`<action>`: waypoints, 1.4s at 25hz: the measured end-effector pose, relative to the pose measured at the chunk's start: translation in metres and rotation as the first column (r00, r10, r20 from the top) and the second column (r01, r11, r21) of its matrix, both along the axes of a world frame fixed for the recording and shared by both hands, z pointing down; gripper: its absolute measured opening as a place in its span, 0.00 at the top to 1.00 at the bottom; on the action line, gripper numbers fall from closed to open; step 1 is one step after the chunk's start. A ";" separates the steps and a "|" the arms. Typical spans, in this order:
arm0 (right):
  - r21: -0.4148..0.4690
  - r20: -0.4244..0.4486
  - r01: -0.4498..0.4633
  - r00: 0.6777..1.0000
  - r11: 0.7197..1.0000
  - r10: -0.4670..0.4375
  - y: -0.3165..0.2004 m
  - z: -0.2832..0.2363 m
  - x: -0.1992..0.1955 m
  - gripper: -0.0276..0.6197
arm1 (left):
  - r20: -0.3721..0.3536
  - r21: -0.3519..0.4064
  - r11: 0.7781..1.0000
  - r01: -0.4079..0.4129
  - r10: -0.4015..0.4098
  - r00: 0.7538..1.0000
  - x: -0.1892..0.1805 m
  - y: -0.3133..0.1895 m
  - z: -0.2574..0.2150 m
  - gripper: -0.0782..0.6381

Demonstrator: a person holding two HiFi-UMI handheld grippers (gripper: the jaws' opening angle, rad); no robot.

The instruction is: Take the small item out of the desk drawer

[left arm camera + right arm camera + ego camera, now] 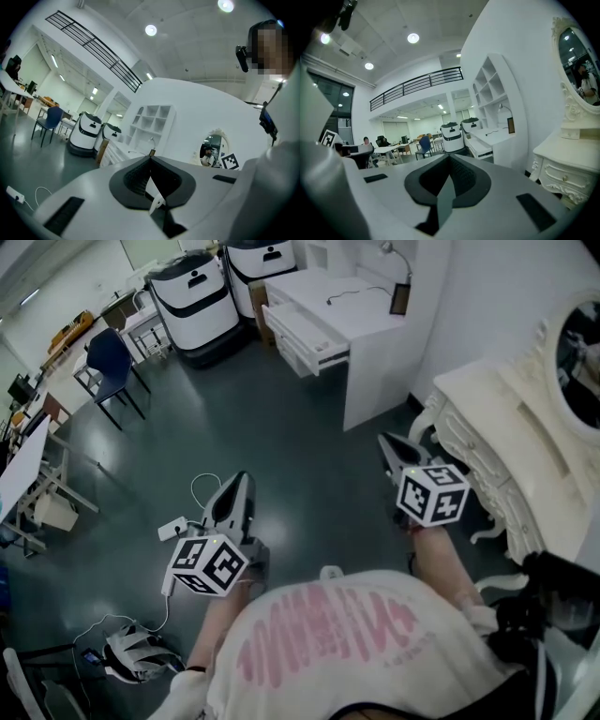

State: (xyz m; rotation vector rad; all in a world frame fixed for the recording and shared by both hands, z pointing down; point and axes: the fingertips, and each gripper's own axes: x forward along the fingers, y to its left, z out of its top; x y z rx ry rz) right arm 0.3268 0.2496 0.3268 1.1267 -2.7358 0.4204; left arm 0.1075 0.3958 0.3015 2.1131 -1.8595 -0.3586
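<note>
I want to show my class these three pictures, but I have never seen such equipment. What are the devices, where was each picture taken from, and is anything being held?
No robot here: a person holds a pair of tongs in each hand. The head view looks down from a camera on the person's head and shows the left tongs and right tongs, each bearing a marker cube. The other two views come from cameras riding on the tongs, looking along their jaws. Both pairs are shut and empty. Further off stands a white desk, its drawer open; its contents are hidden.
</note>
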 end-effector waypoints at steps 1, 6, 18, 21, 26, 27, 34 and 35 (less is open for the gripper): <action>0.007 0.003 0.005 1.000 1.000 -0.005 -0.015 -0.003 -0.005 0.93 | -0.001 0.008 1.000 0.003 -0.003 1.000 -0.004 -0.014 -0.002 0.85; 0.030 0.004 0.026 1.000 0.999 -0.026 -0.073 -0.009 -0.025 0.93 | -0.004 0.044 0.999 0.029 -0.029 1.000 -0.023 -0.070 -0.005 0.85; -0.071 -0.039 -0.008 0.999 0.997 0.005 -0.171 0.050 -0.056 0.93 | -0.061 -0.045 0.999 -0.028 0.026 0.998 -0.057 -0.184 0.041 0.85; -0.079 -0.048 -0.037 0.998 0.996 0.034 -0.210 0.055 -0.071 0.93 | -0.066 -0.045 0.997 -0.056 0.053 0.996 -0.077 -0.228 0.046 0.85; -0.066 -0.043 -0.067 0.997 0.996 0.064 -0.283 0.044 -0.115 0.93 | -0.068 -0.030 0.995 -0.100 0.098 0.993 -0.122 -0.314 0.036 0.85; -0.063 -0.039 -0.072 0.997 0.995 0.070 -0.297 0.040 -0.125 0.93 | -0.063 -0.024 0.993 -0.115 0.113 0.992 -0.131 -0.331 0.031 0.85; -0.004 0.004 -0.127 0.992 0.992 0.127 -0.388 0.002 -0.188 0.93 | -0.021 0.025 0.985 -0.170 0.170 0.985 -0.203 -0.429 -0.005 0.85; 0.003 0.012 -0.138 0.990 0.990 0.138 -0.399 0.000 -0.195 0.93 | -0.019 0.034 0.984 -0.174 0.174 0.985 -0.212 -0.440 -0.007 0.85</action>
